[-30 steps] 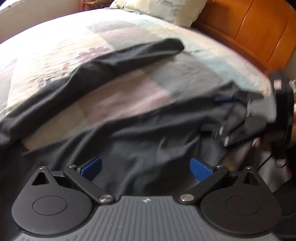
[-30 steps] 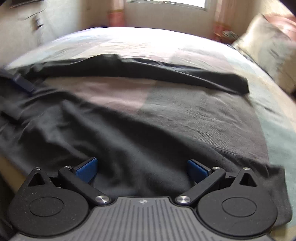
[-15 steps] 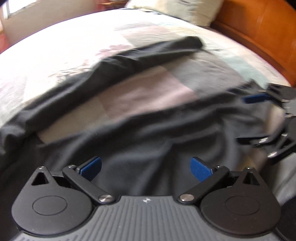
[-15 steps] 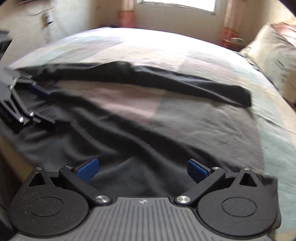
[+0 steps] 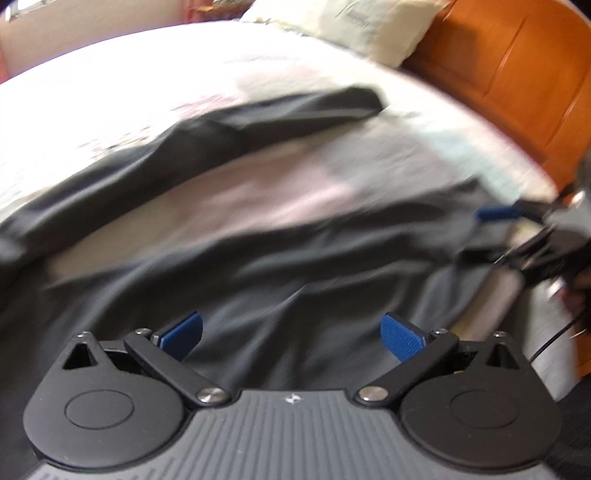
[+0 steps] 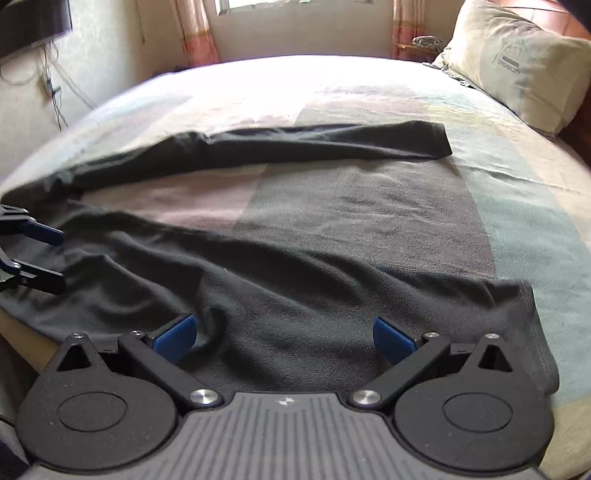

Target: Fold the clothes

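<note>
The black trousers (image 6: 295,280) lie spread on the bed (image 6: 535,229), with the wide part and one leg along the near edge and the other leg (image 6: 295,144) stretched further back across the patchwork bedcover (image 6: 351,199). Nearest in the right wrist view, the right gripper (image 6: 282,334) hangs just above the cloth of the near leg; its blue fingers (image 6: 393,338) stand wide apart and hold nothing. In the left wrist view the left gripper (image 5: 291,332) is the same: its fingers (image 5: 400,338) are spread wide over the dark cloth and nothing is between them. This view is blurred, so I cannot tell if the pads touch the cloth. Each gripper also shows at the side of the other's view, near the bed edge over the trousers. Further away, a bare strip of pink and grey bedcover lies between the two legs. Beyond it a cream pillow (image 6: 517,62) rests at the head of the bed against an orange wooden headboard (image 5: 517,74), and a window with pink curtains (image 6: 195,33) is behind the bed.
</note>
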`<state>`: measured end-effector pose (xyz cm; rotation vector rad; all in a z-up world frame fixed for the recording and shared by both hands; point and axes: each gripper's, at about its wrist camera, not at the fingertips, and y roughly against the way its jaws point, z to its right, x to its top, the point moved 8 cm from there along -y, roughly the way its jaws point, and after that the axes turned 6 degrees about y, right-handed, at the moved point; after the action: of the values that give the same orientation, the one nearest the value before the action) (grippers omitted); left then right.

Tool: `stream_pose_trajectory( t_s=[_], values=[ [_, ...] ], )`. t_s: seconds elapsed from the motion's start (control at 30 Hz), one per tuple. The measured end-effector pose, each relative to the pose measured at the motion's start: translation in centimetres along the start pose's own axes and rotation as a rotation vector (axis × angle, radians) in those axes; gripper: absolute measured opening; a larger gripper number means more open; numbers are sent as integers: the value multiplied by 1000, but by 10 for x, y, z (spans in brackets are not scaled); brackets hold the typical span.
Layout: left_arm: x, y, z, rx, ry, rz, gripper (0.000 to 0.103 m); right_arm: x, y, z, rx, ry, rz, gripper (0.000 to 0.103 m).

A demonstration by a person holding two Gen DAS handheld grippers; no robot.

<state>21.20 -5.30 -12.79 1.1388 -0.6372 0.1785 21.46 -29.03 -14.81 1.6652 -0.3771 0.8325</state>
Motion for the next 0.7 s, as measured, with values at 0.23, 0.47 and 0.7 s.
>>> stream_pose_trajectory(
  t_s=[0.23, 0.47, 0.7],
  values=[
    [23, -39, 53, -192, -29, -7, 102, -8, 19, 34, -13, -141, 61, 103],
    [37, -65, 35, -72, 21, 19, 102, -8, 12, 65, -108, -114, 71, 103],
    [32, -49, 21, -62, 97, 17, 102, 6, -16, 94, -114, -158, 81, 103]
  ],
)
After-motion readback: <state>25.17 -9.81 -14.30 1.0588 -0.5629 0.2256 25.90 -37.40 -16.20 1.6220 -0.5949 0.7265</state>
